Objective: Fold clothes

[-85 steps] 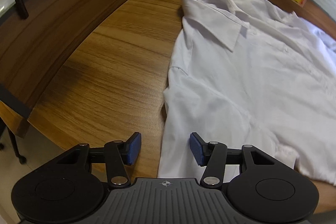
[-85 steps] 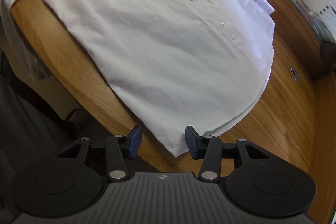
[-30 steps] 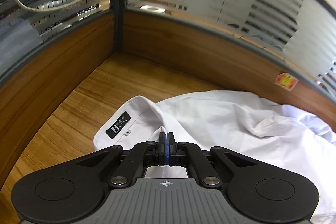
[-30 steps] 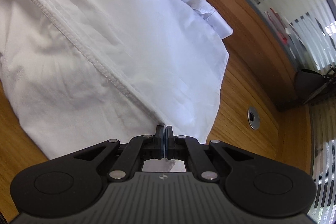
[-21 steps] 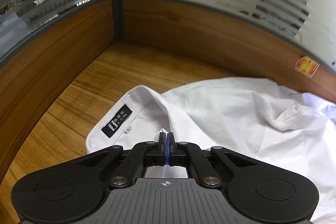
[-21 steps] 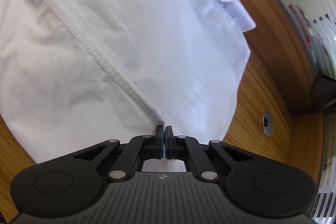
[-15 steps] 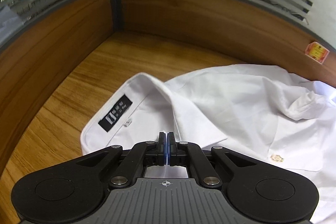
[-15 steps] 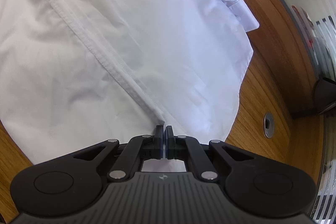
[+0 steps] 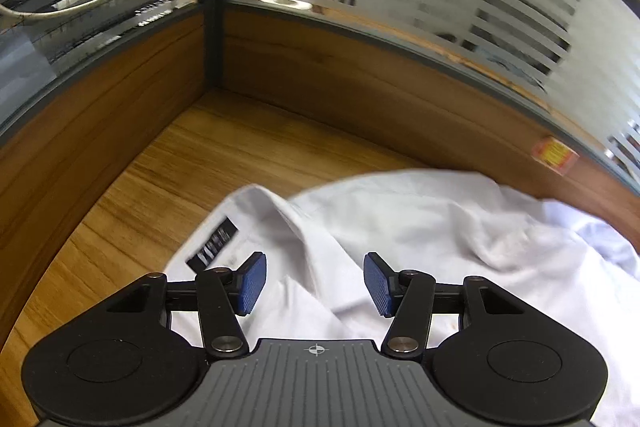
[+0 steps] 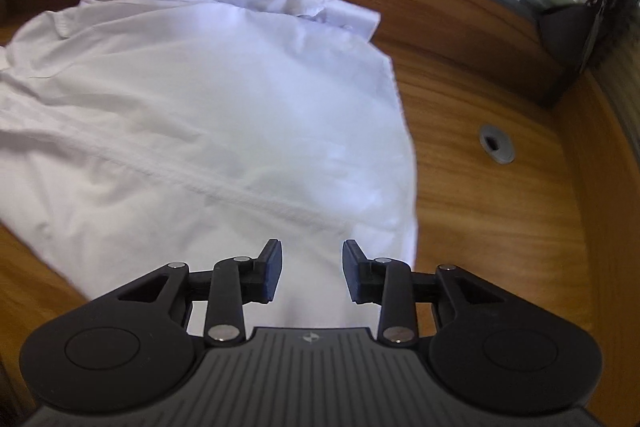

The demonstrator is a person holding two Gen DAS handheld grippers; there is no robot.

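A white shirt (image 9: 420,227) lies spread on the wooden desk (image 9: 192,163), its collar end toward the corner where the wood-and-glass partitions meet. The left gripper (image 9: 315,281) hangs over the collar with its blue pads wide apart and nothing between them — the black neck label (image 9: 213,246) shows just beside the left pad. The right gripper (image 10: 311,269) is likewise open and empty above the shirt's hem end, where a stitched seam (image 10: 224,187) runs across the cloth. A grey cable grommet (image 10: 496,143) sits in the desk, well apart from the fabric.
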